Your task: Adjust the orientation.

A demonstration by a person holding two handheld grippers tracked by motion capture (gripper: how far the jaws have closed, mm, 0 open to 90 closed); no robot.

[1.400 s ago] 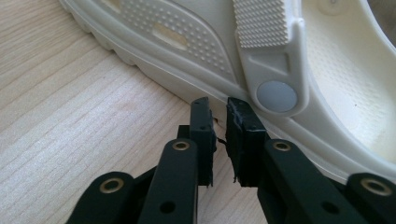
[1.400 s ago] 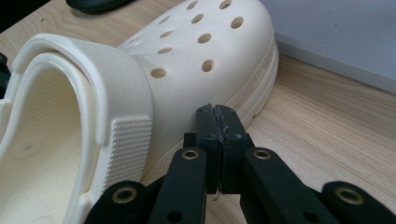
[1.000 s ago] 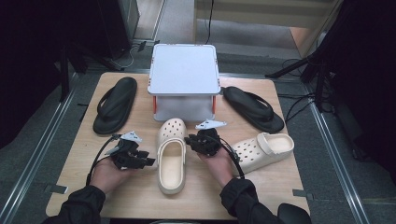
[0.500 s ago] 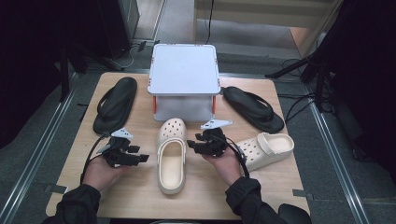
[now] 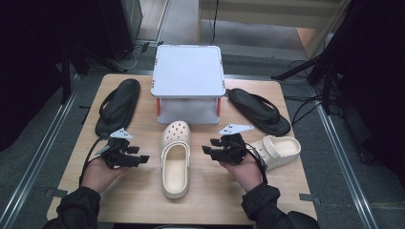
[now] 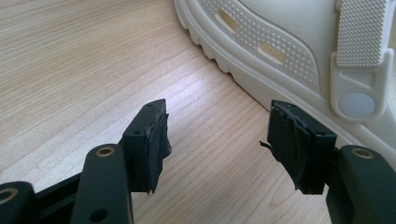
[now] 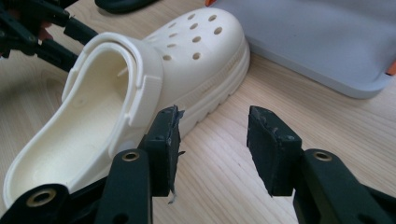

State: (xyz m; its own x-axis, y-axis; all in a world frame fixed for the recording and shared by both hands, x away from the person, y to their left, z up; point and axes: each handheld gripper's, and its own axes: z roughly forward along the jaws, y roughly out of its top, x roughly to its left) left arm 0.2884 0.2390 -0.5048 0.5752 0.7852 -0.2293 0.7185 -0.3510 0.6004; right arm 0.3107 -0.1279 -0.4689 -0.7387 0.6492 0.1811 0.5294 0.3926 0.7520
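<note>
Risk: we judge the likeliest slip is a jaw catching the cream clog's (image 5: 175, 160) ribbed sole edge and skidding the shoe along the wooden table (image 5: 286, 191); it lies loose, so one gripper closing before the other could turn it
Second risk: the heel strap, folded forward over the opening, looks able to swing on its round rivet; a grip on the strap alone might let the body sag or swing
Left gripper (image 5: 138, 159): jaws well apart and holding nothing; in its own view (image 6: 217, 144) the clog's side wall (image 6: 289, 51) lies just ahead, not touched
Right gripper (image 5: 208, 152): jaws likewise spread and empty; in its own view (image 7: 212, 149) one jaw stands just beside the sole (image 7: 154, 93), and we cannot tell whether it touches
Clog's place: centre front of the table, between the two grippers, toe towards the grey lidded box (image 5: 188, 81), sole down
Clog's look: cream, thick-soled, holes over the toe, pebbled panel on the side
Other shoes: a second cream clog (image 5: 282, 150) on its side behind the right hand; a black sandal (image 5: 117, 105) at the left, another (image 5: 258, 110) at the right
</note>
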